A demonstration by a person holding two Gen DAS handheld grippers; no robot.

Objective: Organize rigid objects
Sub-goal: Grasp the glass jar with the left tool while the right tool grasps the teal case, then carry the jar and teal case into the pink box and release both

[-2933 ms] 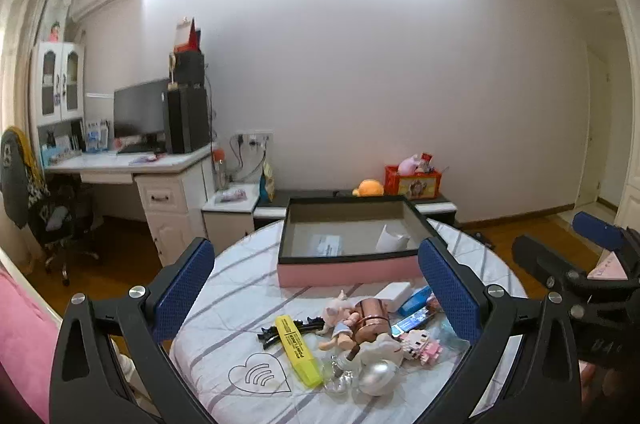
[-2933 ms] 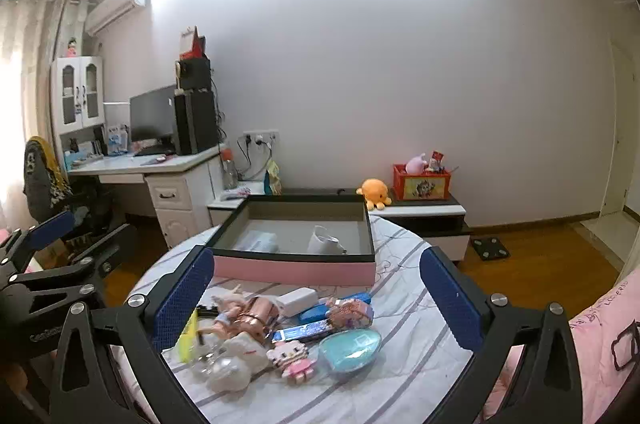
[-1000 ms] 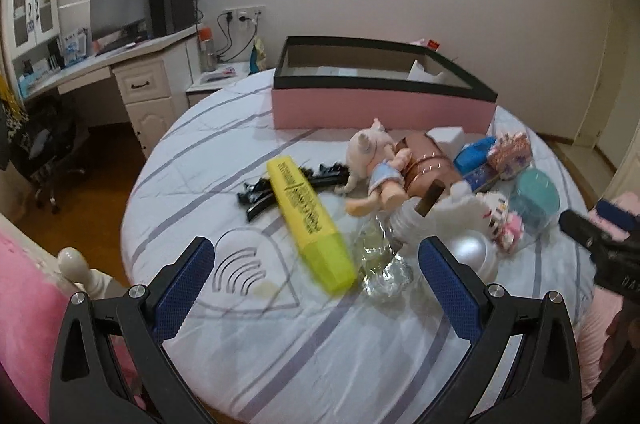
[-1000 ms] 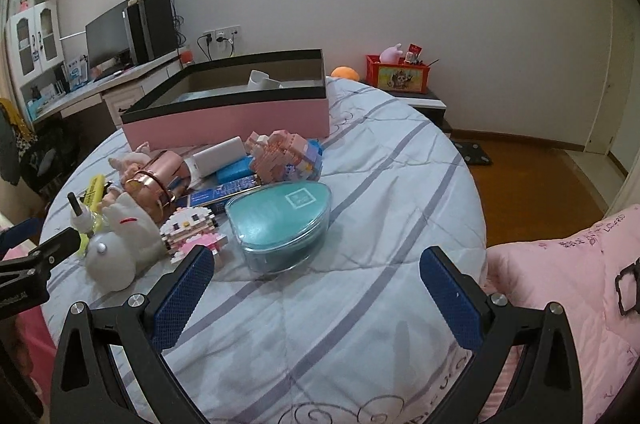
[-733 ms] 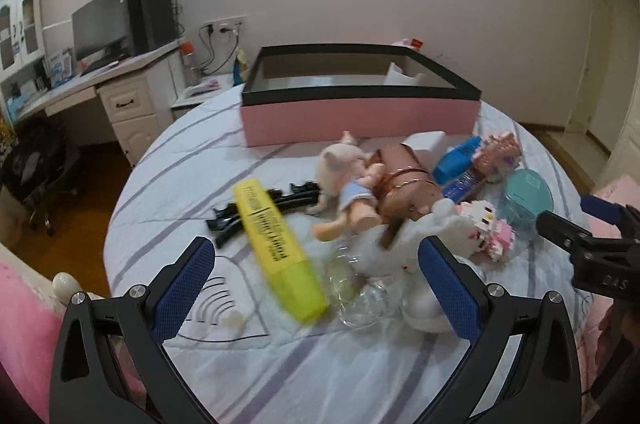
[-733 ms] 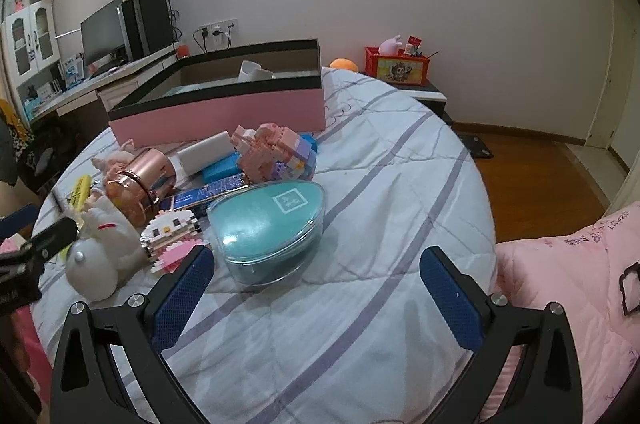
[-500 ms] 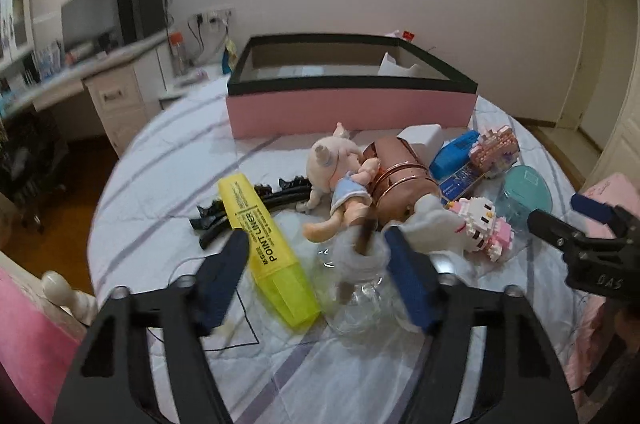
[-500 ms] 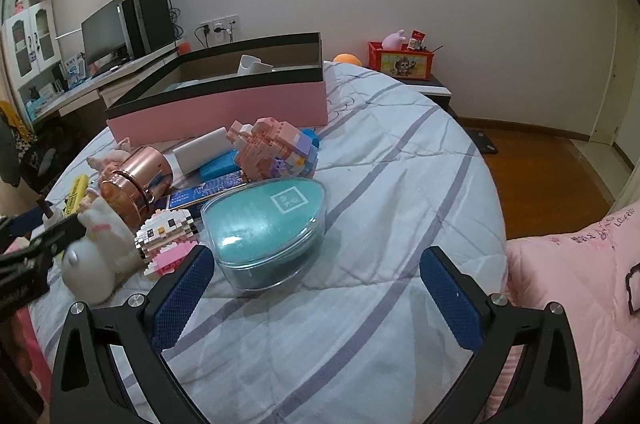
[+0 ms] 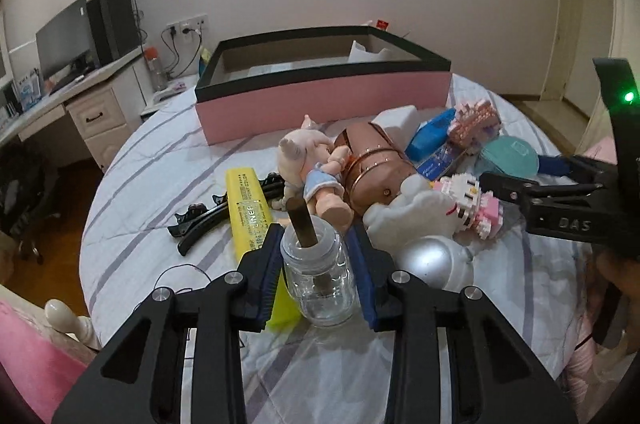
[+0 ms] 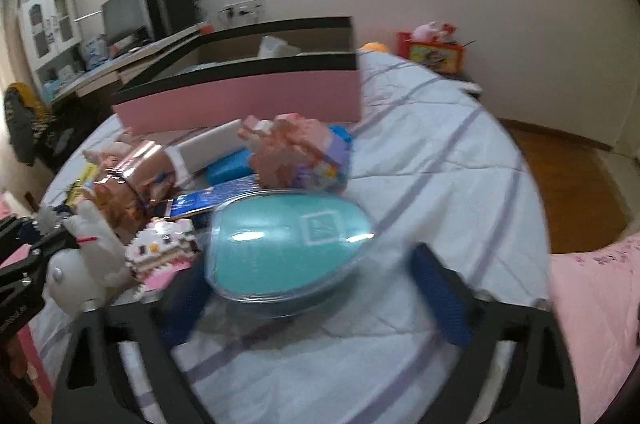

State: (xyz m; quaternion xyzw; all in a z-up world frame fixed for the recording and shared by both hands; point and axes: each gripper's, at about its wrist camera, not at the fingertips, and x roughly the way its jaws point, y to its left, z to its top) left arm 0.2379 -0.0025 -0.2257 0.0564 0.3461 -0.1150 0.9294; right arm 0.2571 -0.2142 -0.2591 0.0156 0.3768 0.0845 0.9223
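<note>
Left gripper point(image 9: 316, 266) had just been closing; its fingers point(image 9: 269, 266) bracketed the small glass jar point(image 9: 318, 278), seemingly touching its sides. Risk: smooth, round glass could slip or tip, and its brown stick point(image 9: 302, 222) could snag the doll point(image 9: 316, 170).

Right gripper point(image 10: 312, 288), also closing, straddled the teal egg-shaped case point(image 10: 286, 250), not yet clamped; the picture was blurred.

Both sat on the striped tabletop point(image 9: 160, 160), near the pink box point(image 9: 324, 96).

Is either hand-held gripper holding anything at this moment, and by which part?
The left hand-held gripper has just been closing on the small glass jar, pads at its sides. The right hand-held gripper, also closing, straddles the teal case without gripping it.
</note>
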